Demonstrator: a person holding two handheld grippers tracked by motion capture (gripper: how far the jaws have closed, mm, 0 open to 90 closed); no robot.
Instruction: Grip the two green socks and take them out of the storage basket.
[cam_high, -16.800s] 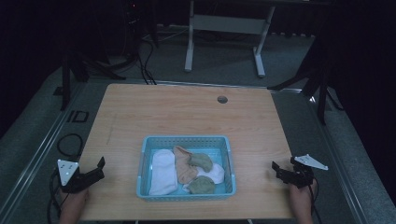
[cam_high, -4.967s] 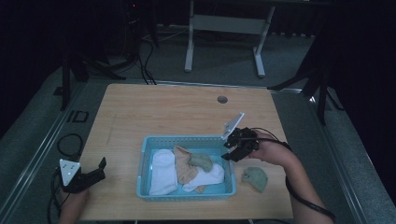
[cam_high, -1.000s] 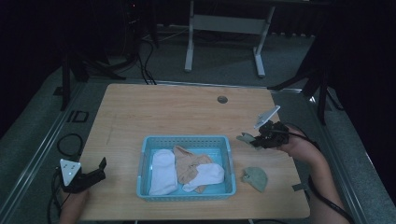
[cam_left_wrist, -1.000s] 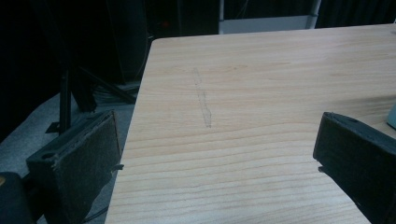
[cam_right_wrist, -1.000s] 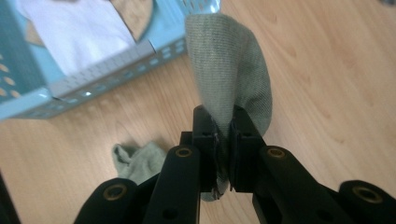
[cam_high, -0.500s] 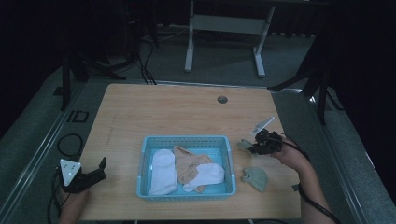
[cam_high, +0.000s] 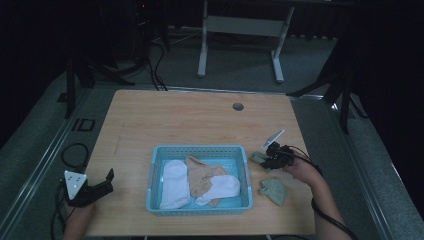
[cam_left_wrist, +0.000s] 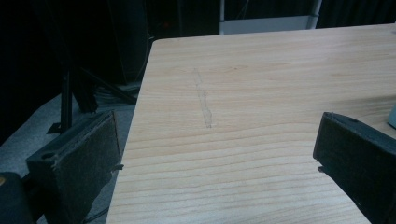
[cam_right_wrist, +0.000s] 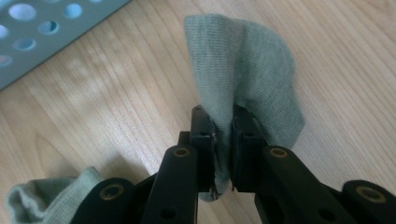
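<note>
grey-green socks (cam_right_wrist: 243, 70), light blue basket (cam_high: 200, 150), white sock (cam_high: 174, 184)

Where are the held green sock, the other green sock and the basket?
held green sock (cam_right_wrist: 243, 70), right gripper view, its ribbed middle
other green sock (cam_high: 274, 191), high view, its middle
basket (cam_high: 199, 149), high view, far rim

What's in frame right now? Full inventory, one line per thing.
green sock held: 1, grey-green, pinched in the right gripper just right of the basket
green sock lying: 1, grey-green, on the table right of the basket, near its front corner
basket: 1, light blue, perforated, middle front of the table
white socks: 2, white, in the basket, one at its left, one at front right
tan cloth: 1, orange-tan, in the basket between the white socks
table: 1, light wood, round cable hole near its far edge
left gripper: 1, black, jaws wide apart, nothing between them, at the front left corner
right gripper: 1, black, jaws clamped on the held sock
</note>
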